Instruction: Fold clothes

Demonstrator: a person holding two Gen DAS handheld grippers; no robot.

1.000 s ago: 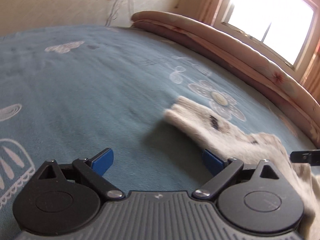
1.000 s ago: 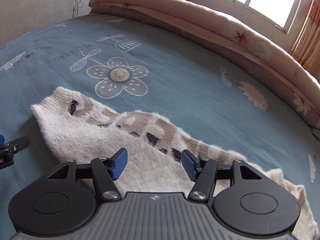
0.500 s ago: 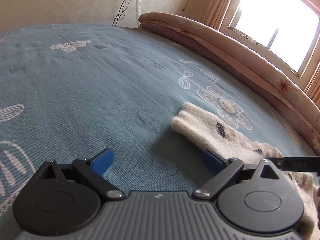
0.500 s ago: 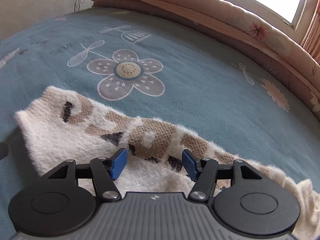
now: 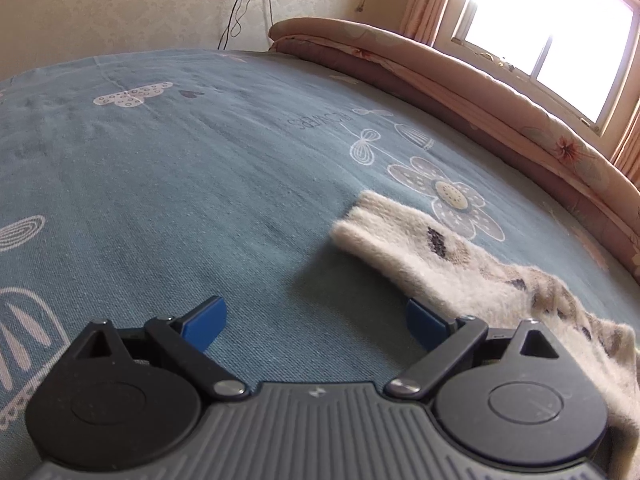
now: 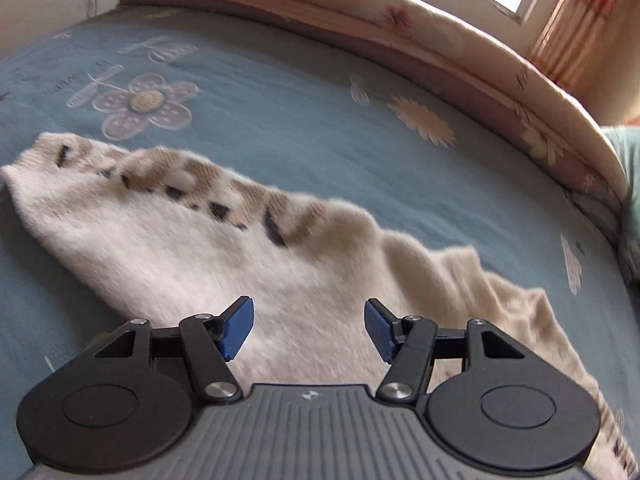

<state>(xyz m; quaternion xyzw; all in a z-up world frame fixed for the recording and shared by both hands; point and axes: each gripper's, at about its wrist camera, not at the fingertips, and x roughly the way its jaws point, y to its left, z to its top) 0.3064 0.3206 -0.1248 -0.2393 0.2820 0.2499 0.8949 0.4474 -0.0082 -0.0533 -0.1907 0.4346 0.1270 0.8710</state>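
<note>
Garment: fuzzy cream sweater (image 6: 248, 264) with brown-and-black pattern, lay spread on the blue floral bed (image 6: 280, 120), filling lower centre of the right wrist view; its sleeve (image 5: 404, 248) ran along the right of the left wrist view. Folding appeared not yet begun; no crease or doubled layer showed. Right gripper (image 6: 308, 328): fingers spread, nothing pinched, over the sweater body. Left gripper (image 5: 316, 324): fingers wide apart, empty, over bare bed. Against earlier frames, the right view had slid toward the sweater's body; left view nearly unchanged.
</note>
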